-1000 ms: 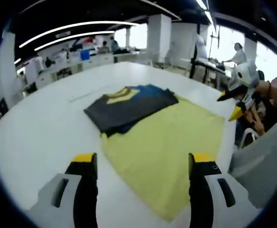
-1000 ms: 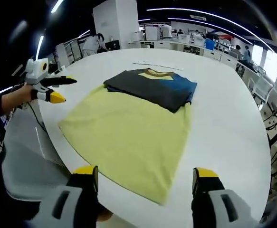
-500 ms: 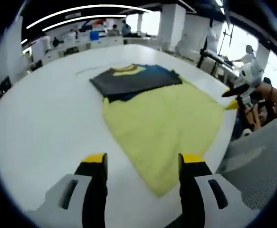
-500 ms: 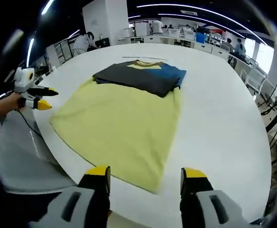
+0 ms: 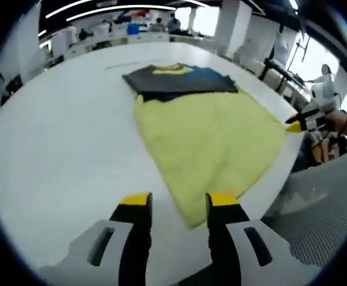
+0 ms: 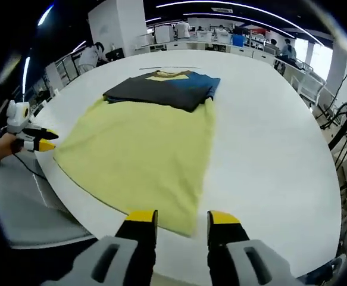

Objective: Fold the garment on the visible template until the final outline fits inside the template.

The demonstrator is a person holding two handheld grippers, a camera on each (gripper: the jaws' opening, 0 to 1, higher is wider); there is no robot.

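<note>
A dark folded shirt (image 5: 176, 81) with a blue part and a yellow collar lies flat on the far end of a yellow cloth (image 5: 212, 140), the template, spread on a white round desk (image 5: 60, 149). In the right gripper view the shirt (image 6: 161, 88) sits well ahead of the right gripper (image 6: 181, 218), across the whole length of the cloth (image 6: 140, 152), on the desk (image 6: 268, 143). The left gripper (image 5: 176, 201) hovers above the cloth's near corner, its yellow-tipped jaws a narrow gap apart and holding nothing. The right gripper hangs over the cloth's near edge, jaws likewise slightly apart and empty. A grey mesh chair (image 5: 322, 202) stands to the right of the left gripper, by the desk's edge.
</note>
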